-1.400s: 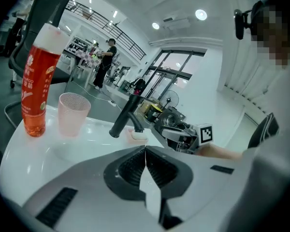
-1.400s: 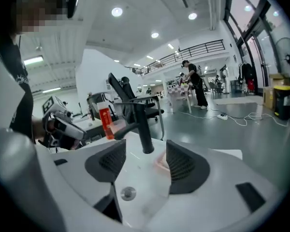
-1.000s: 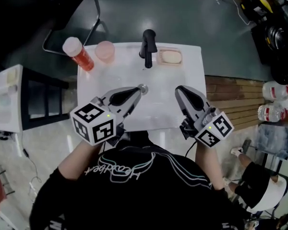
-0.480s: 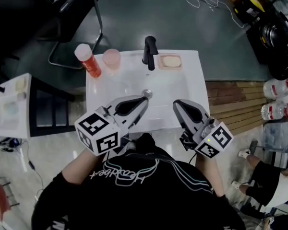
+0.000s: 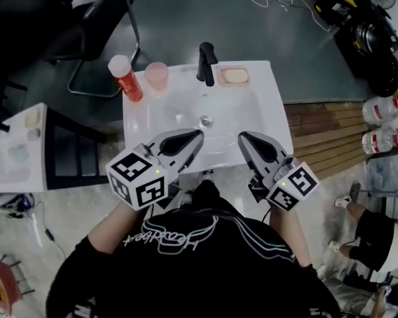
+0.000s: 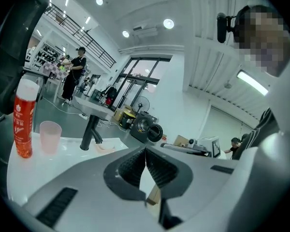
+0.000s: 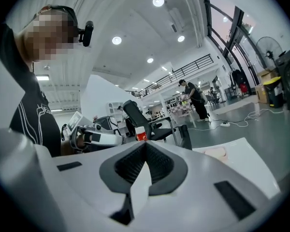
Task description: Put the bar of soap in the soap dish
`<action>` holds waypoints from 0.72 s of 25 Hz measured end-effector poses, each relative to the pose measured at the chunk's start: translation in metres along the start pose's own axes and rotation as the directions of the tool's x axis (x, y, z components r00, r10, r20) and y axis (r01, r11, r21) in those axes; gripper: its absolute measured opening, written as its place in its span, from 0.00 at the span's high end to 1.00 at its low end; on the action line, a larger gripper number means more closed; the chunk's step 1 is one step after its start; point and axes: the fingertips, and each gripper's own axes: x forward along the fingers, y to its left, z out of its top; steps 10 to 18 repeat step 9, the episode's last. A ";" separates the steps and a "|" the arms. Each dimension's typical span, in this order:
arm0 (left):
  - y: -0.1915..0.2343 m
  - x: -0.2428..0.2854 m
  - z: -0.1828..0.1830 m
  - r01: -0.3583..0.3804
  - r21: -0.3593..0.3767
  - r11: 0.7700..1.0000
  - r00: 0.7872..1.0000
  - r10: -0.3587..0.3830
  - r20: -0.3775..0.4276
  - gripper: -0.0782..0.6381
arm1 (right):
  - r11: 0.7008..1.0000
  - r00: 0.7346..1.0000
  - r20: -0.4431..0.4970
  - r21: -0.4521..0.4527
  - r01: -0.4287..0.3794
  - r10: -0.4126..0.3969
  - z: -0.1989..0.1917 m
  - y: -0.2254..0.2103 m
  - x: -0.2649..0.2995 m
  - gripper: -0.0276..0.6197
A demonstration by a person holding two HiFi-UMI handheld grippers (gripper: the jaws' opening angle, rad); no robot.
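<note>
Pale rounded bar of soap (image 5: 235, 75) in rectangular pink soap dish (image 5: 234, 85), glossy white sink (image 5: 266, 111), ribbed left claw (image 5: 198, 134) and right claw (image 5: 242, 137) both closed, empty, drain (image 5: 205, 120) only in head view

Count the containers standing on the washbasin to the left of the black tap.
2: a red bottle at the back left corner, and a pink cup beside it, nearer the tap. None looks hidden.

White sink top (image 5: 272, 111), pretty simple setup; red bottle (image 5: 125, 78) and pink cup (image 5: 156, 75) back left; black faucet (image 5: 205, 61) mid-back; soap dish (image 5: 220, 77) just right of it, bar of soap (image 5: 235, 75) inside.
</note>
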 end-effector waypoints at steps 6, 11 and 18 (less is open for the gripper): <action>-0.002 -0.011 -0.004 -0.003 0.014 1.000 1.000 0.003 -0.003 0.86 | 0.999 1.000 -0.003 -0.031 0.017 -0.017 0.000 0.015 -0.001 0.92; -0.004 -0.015 -0.010 0.005 0.022 1.000 1.000 -0.005 -0.005 0.86 | 0.999 1.000 -0.011 -0.036 0.023 -0.024 -0.007 0.022 -0.003 0.92; -0.004 -0.015 -0.010 0.005 0.022 1.000 1.000 -0.005 -0.005 0.86 | 0.999 1.000 -0.011 -0.036 0.023 -0.024 -0.007 0.022 -0.003 0.92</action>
